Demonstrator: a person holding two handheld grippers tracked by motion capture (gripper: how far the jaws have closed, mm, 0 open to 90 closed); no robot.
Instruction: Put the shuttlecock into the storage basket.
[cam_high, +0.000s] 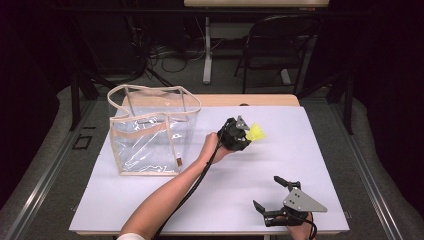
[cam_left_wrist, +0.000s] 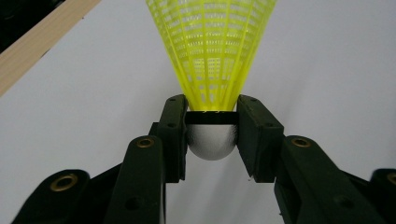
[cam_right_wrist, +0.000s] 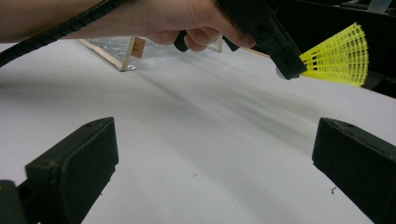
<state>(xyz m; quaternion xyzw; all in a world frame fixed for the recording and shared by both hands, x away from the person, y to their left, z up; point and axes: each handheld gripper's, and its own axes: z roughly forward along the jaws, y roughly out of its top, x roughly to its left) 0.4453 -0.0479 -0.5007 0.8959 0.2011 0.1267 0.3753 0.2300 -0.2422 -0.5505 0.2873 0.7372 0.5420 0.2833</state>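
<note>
A yellow plastic shuttlecock (cam_high: 256, 132) with a white cork head (cam_left_wrist: 212, 141) is held above the white table mat. My left gripper (cam_high: 245, 136) is shut on that head, its pads (cam_left_wrist: 173, 135) pressing both sides, the skirt (cam_left_wrist: 211, 51) pointing away. In the right gripper view the shuttlecock (cam_right_wrist: 338, 56) hangs above the mat at the upper right, the left hand behind it. My right gripper (cam_high: 270, 192) rests near the table's front right edge, jaws wide apart, nothing between its fingers (cam_right_wrist: 74, 168). A clear plastic tote bag (cam_high: 150, 131) with beige trim stands upright at the left.
The white mat (cam_high: 280, 165) covers a wooden table (cam_high: 260, 100). A black chair (cam_high: 280, 45) and a desk leg stand beyond the far edge, with cables on the floor. The left gripper's cable (cam_high: 192, 190) runs along the forearm.
</note>
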